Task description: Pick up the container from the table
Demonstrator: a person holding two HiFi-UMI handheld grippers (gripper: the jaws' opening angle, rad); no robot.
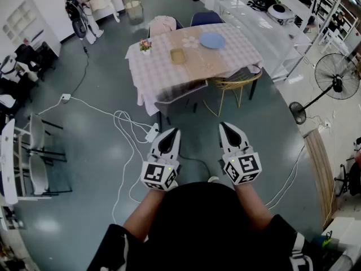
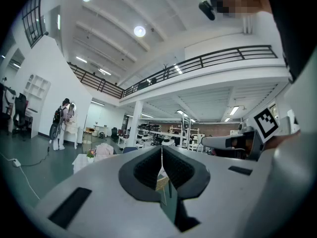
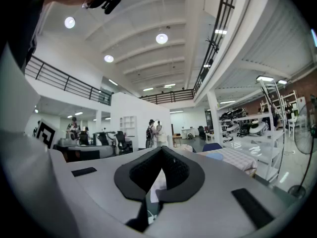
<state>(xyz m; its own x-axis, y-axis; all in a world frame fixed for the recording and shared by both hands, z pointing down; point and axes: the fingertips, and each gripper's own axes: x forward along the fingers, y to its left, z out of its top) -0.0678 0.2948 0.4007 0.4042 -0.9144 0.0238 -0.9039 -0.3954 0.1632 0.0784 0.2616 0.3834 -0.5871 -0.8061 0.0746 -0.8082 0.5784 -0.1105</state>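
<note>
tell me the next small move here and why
Probably step toward the table: the container sits on it well beyond both grippers, and the left gripper and right gripper are shut and empty, so neither can reach it yet.

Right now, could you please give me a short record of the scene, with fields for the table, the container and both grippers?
table: checked cloth, ahead of the person, across the floor
container: tan, shallow, near the table's middle, untouched
other items on table: blue plate towards the far right, flower pot at the left edge
left gripper: shut, empty, held level, well short of the table
right gripper: shut, empty, level, beside the left one
floor: white cables between person and table
task status: container not yet picked up
</note>
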